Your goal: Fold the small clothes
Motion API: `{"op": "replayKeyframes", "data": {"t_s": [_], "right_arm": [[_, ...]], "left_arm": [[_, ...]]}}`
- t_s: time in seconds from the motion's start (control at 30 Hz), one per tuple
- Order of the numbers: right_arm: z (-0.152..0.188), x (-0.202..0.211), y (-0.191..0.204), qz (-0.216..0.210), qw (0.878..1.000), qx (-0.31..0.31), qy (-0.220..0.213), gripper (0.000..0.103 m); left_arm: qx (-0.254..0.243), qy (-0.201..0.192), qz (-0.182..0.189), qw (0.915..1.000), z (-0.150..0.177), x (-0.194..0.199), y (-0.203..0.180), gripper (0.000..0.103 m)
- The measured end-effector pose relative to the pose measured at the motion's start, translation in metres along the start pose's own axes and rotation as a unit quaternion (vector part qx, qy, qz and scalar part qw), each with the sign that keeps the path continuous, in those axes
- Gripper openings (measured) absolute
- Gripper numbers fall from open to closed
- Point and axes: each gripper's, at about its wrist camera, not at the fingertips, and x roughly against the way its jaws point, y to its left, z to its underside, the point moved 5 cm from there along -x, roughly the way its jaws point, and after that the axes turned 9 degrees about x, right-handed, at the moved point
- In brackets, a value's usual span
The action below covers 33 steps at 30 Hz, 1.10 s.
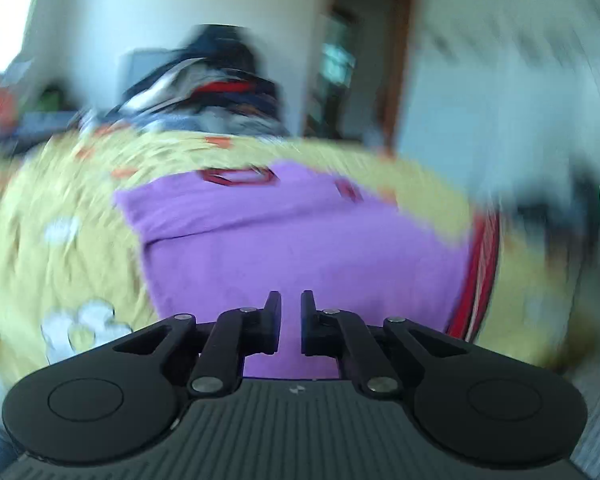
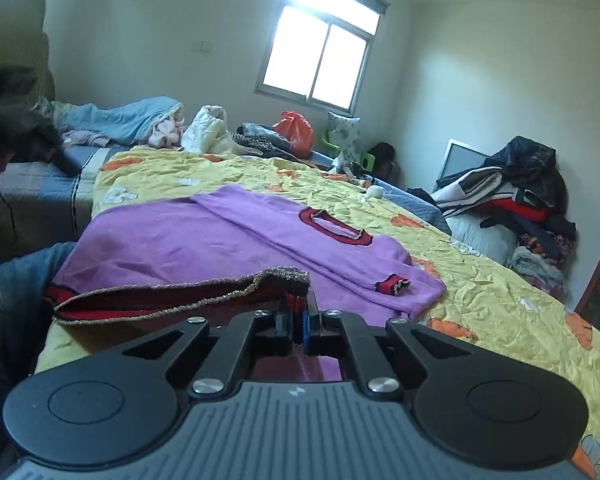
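Note:
A purple sweater point(image 2: 188, 240) with a red neckline point(image 2: 336, 228) and red cuff point(image 2: 392, 283) lies spread on a yellow bedspread point(image 2: 500, 304). Its red hem with a glittery edge point(image 2: 172, 298) is lifted at the near side, and my right gripper point(image 2: 299, 308) is shut on that hem. In the blurred left wrist view the same sweater point(image 1: 300, 240) fills the middle, with the red hem point(image 1: 480, 280) at its right. My left gripper point(image 1: 291, 308) hovers over the purple cloth, fingers a little apart with nothing between them.
A heap of dark and red clothes point(image 2: 516, 196) sits at the bed's far right corner. Blue bedding point(image 2: 120, 118), a white bundle point(image 2: 208, 130) and an orange bag point(image 2: 294, 128) lie along the far side. A person's denim-clad leg point(image 2: 16, 288) is at the left edge.

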Motion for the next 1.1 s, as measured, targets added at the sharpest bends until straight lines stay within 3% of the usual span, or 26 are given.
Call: {"op": "replayKeyframes", "data": {"t_s": [0.03, 0.07, 0.1, 0.27, 0.5, 0.63, 0.7, 0.77, 0.83, 0.93, 0.97, 1.0, 1.1], "right_arm": [[-0.002, 0.002, -0.005, -0.004, 1.000, -0.020, -0.009, 0.004], [-0.005, 0.002, -0.008, -0.009, 0.999, -0.036, -0.017, 0.004], [-0.012, 0.000, -0.010, -0.012, 0.999, -0.040, -0.027, 0.004], [-0.052, -0.005, -0.014, -0.022, 0.998, -0.018, -0.057, 0.004], [-0.073, -0.040, -0.063, 0.011, 0.995, -0.070, -0.069, 0.004], [-0.068, -0.087, -0.107, 0.030, 0.991, -0.121, -0.045, 0.004], [-0.063, -0.107, -0.122, 0.031, 0.989, -0.138, -0.030, 0.004], [-0.056, -0.123, -0.128, 0.032, 0.989, -0.141, -0.019, 0.004], [-0.054, -0.135, -0.128, 0.030, 0.989, -0.141, -0.012, 0.004], [-0.053, -0.144, -0.126, 0.027, 0.989, -0.143, -0.007, 0.004], [-0.054, -0.144, -0.125, 0.026, 0.989, -0.143, -0.006, 0.004], [-0.054, -0.143, -0.124, 0.023, 0.989, -0.144, -0.006, 0.004], [-0.055, -0.137, -0.123, 0.019, 0.990, -0.143, -0.005, 0.004]], "left_arm": [[-0.055, 0.008, -0.016, 0.9983, 0.010, -0.005, -0.014, 0.044], [-0.090, 0.018, -0.017, 0.9957, 0.020, -0.011, -0.025, 0.065], [-0.107, 0.025, -0.011, 0.9939, 0.028, -0.017, -0.033, 0.075], [-0.101, 0.022, 0.040, 0.9938, 0.044, -0.031, -0.049, 0.075], [-0.201, 0.047, 0.011, 0.9784, 0.089, -0.043, -0.051, 0.085], [-0.289, 0.020, -0.011, 0.9571, 0.093, -0.054, -0.060, 0.091], [-0.342, 0.005, -0.012, 0.9396, 0.099, -0.059, -0.067, 0.093], [-0.397, -0.015, -0.036, 0.9168, 0.109, -0.065, -0.076, 0.093], [-0.420, -0.033, -0.039, 0.9062, 0.117, -0.068, -0.085, 0.093], [-0.429, -0.039, -0.034, 0.9020, 0.121, -0.074, -0.094, 0.083], [-0.424, -0.038, -0.033, 0.9042, 0.122, -0.073, -0.097, 0.066], [-0.410, -0.030, -0.030, 0.9111, 0.119, -0.074, -0.096, 0.043], [-0.326, -0.021, -0.019, 0.9448, 0.097, -0.067, -0.085, 0.021]]}}
